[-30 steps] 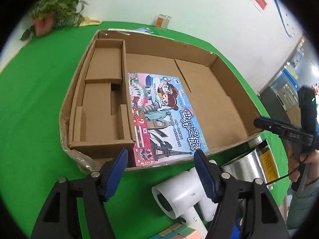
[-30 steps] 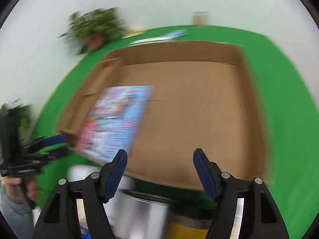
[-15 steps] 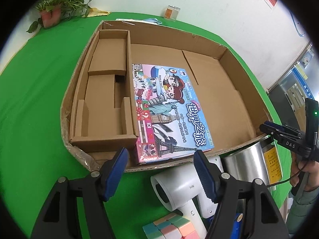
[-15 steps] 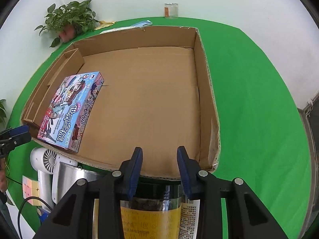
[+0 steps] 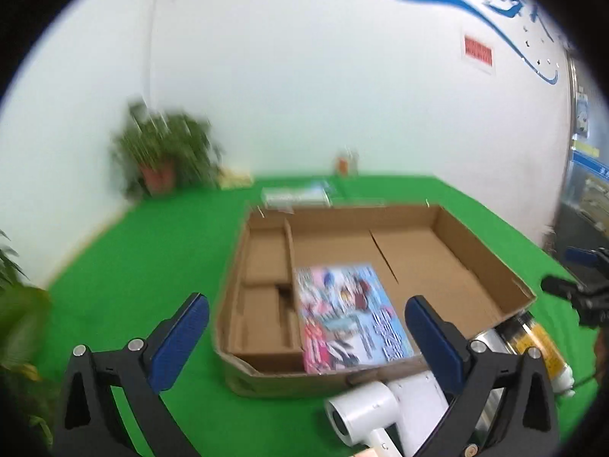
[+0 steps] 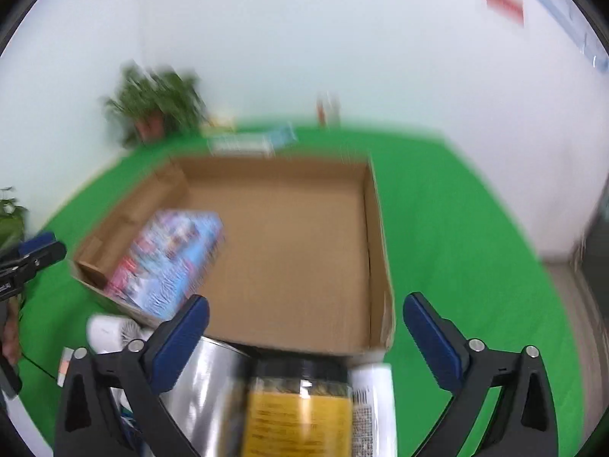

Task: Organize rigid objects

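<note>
A wide shallow cardboard box (image 5: 479, 262) lies on the green table, with a colourful game box (image 5: 350, 316) flat inside it beside a cardboard insert. In front of it lie a white hair dryer (image 5: 365, 407), a steel canister (image 6: 213, 381), a yellow-labelled jar (image 6: 300, 407) and a white bottle (image 6: 373, 400). My left gripper (image 5: 304, 304) hovers before the box's near left corner, its jaws opening with nothing between them. My right gripper (image 6: 306, 304) hangs above the jar, its jaws opening and its pads well clear of the jar.
A potted plant (image 5: 163, 160), a small glass (image 5: 344, 162) and a flat packet (image 5: 297, 194) stand behind the box by the white wall. More leaves (image 5: 15, 304) crowd the left edge. Green cloth (image 6: 456, 251) stretches right of the box.
Both views have tipped up, so the wall fills more of them. Both grippers' jaws have spread wide; the right gripper's jaws were narrow above the jar half a second ago.
</note>
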`<state>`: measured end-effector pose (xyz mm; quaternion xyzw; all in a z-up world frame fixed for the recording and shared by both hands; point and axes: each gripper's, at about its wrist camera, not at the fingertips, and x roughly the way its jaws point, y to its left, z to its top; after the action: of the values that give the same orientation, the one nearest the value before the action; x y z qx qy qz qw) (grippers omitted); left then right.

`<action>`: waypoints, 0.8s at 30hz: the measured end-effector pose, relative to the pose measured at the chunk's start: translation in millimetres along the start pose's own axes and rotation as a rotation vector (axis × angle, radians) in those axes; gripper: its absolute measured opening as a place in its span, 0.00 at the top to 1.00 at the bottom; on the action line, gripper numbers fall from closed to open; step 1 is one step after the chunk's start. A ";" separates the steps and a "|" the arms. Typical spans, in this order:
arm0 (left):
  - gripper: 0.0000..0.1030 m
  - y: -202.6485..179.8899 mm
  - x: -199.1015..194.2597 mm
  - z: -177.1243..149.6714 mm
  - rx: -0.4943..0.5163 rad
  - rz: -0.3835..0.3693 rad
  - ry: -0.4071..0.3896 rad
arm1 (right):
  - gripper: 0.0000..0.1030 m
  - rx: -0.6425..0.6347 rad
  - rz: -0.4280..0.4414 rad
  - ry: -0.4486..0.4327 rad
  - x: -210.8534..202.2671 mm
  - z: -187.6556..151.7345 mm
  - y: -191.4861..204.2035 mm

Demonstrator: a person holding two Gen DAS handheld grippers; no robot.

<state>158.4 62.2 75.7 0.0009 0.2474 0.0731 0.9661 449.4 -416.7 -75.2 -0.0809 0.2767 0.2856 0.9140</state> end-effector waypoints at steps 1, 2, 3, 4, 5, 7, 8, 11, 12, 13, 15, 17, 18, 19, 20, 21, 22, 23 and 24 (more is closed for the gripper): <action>0.01 -1.6 -2.0 0.5 -0.003 -0.013 0.012 | 0.00 -0.010 0.007 0.001 -4.5 -2.1 4.9; 0.01 -2.7 -1.6 0.9 -0.021 -0.039 0.048 | 0.00 -0.013 0.024 0.009 -6.5 -5.1 9.6; 0.01 -2.6 -0.8 0.1 -0.045 -0.063 0.080 | 0.00 -0.009 0.048 0.023 -7.5 -8.4 13.5; 0.01 -1.8 -0.6 -1.5 -0.079 -0.096 0.105 | 0.00 0.006 0.072 0.037 -8.3 -12.6 17.1; 0.01 -1.7 -1.6 -2.9 -0.100 -0.113 0.116 | 0.00 0.026 0.095 0.049 -9.3 -16.9 20.1; 0.06 -3.7 -7.1 -5.5 -0.111 -0.135 0.105 | 0.00 0.051 0.135 0.079 -10.4 -23.4 24.3; 0.31 -6.5 -12.2 -6.0 -0.106 -0.151 0.087 | 0.00 0.060 0.152 0.097 -10.5 -26.9 26.0; 0.96 -19.5 -20.2 -15.0 -0.104 -0.157 0.136 | 0.04 0.074 0.179 0.157 -9.6 -43.8 33.6; 0.96 -22.6 -25.9 -17.5 -0.108 -0.158 0.130 | 0.11 0.068 0.193 0.173 -9.9 -48.7 36.3; 0.96 -27.2 -31.0 -17.8 -0.101 -0.175 0.108 | 0.34 0.056 0.190 0.177 -11.9 -53.3 39.3; 0.67 -35.4 -37.6 -16.7 -0.089 -0.185 0.091 | 0.49 0.053 0.156 0.182 -17.5 -60.0 42.9; 0.02 -42.7 -36.1 -16.5 -0.081 -0.141 0.119 | 0.26 0.090 0.177 0.175 -24.5 -63.6 40.7; 0.02 -44.8 -40.2 -19.2 -0.088 -0.120 0.089 | 0.10 0.113 0.195 0.170 -27.1 -64.6 38.9; 0.02 -47.4 -39.6 -22.8 -0.089 -0.113 0.084 | 0.02 0.136 0.205 0.151 -32.4 -67.2 38.2; 0.02 -49.9 -36.3 -25.2 -0.084 -0.130 0.112 | 0.01 0.143 0.220 0.140 -37.6 -68.6 37.3; 0.02 -50.7 -33.9 -26.4 -0.081 -0.146 0.139 | 0.01 0.142 0.233 0.134 -41.4 -70.1 37.2; 0.02 -52.6 -29.3 -30.5 -0.085 -0.168 0.174 | 0.01 0.141 0.243 0.132 -45.2 -73.4 38.1; 0.02 -52.6 -27.8 -32.6 -0.096 -0.177 0.187 | 0.01 0.146 0.256 0.135 -49.1 -76.1 37.2; 0.02 -52.9 -26.8 -35.4 -0.110 -0.188 0.200 | 0.01 0.159 0.286 0.148 -51.4 -80.6 37.0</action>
<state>125.7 4.9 55.4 -0.0824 0.3372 -0.0048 0.9378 356.2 -435.5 -113.6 0.0108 0.3736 0.3832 0.8447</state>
